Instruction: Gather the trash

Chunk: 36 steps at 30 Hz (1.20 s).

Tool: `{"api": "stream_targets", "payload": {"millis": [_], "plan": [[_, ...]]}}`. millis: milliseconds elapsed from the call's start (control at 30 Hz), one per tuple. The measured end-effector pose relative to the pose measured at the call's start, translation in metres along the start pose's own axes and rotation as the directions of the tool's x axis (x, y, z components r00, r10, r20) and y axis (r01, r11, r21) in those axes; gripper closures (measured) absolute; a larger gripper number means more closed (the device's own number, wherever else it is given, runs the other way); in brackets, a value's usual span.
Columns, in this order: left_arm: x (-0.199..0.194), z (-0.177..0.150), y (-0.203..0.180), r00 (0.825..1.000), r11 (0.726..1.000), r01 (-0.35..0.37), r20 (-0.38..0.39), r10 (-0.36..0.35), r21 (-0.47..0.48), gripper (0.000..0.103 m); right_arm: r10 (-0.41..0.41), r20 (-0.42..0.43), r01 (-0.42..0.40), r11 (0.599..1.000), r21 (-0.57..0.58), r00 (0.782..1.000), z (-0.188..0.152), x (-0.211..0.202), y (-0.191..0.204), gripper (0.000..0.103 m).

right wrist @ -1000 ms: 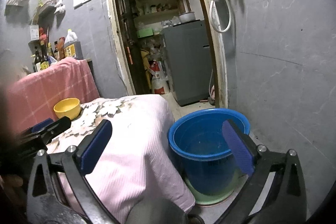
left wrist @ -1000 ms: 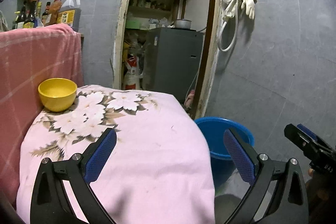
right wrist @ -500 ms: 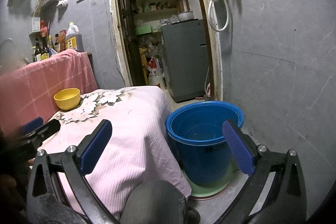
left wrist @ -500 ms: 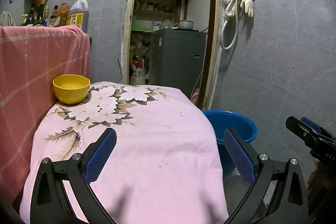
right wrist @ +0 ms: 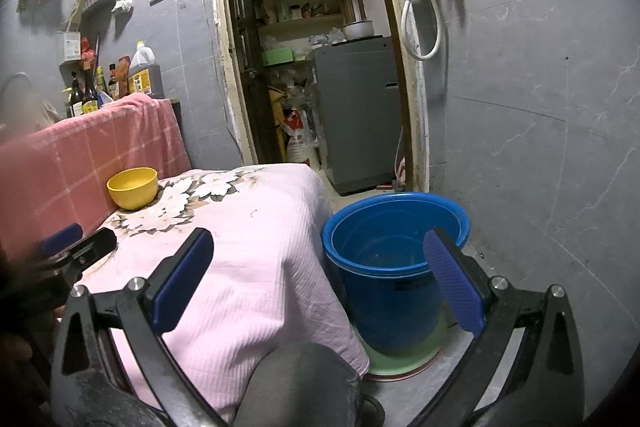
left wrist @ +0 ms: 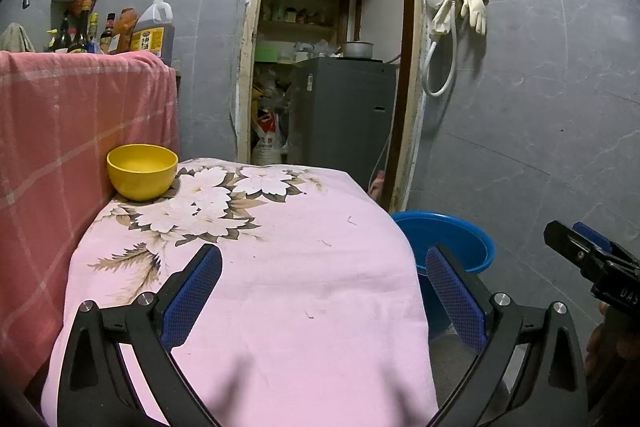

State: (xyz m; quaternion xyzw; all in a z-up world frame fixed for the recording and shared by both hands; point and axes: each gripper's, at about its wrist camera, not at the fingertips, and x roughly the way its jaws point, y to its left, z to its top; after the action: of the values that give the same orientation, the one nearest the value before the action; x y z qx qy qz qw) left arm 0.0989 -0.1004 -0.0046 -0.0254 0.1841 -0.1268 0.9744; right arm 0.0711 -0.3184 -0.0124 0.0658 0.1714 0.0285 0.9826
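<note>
Left gripper (left wrist: 322, 287) raised, bucket (right wrist: 394, 259) beside table edge

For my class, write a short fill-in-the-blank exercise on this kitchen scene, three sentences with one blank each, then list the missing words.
1. The bowl on the floral cloth is coloured ____.
2. The blue bucket stands on the ____, beside the cloth-covered table.
3. Both the left gripper and the right gripper are ____ and hold nothing.

Missing words: yellow; floor; open
</note>
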Motion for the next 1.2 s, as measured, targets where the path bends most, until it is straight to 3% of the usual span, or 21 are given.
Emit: {"api": "stream_targets", "payload": {"millis": [1200], "plan": [[-0.0011, 0.0019, 0.0076, 1.000, 1.000, -0.003, -0.005, 0.003, 0.006, 0.003, 0.003, 0.000, -0.003, 1.000, 0.004, 1.000, 0.0010, 0.0005, 0.0028, 0.000]]}}
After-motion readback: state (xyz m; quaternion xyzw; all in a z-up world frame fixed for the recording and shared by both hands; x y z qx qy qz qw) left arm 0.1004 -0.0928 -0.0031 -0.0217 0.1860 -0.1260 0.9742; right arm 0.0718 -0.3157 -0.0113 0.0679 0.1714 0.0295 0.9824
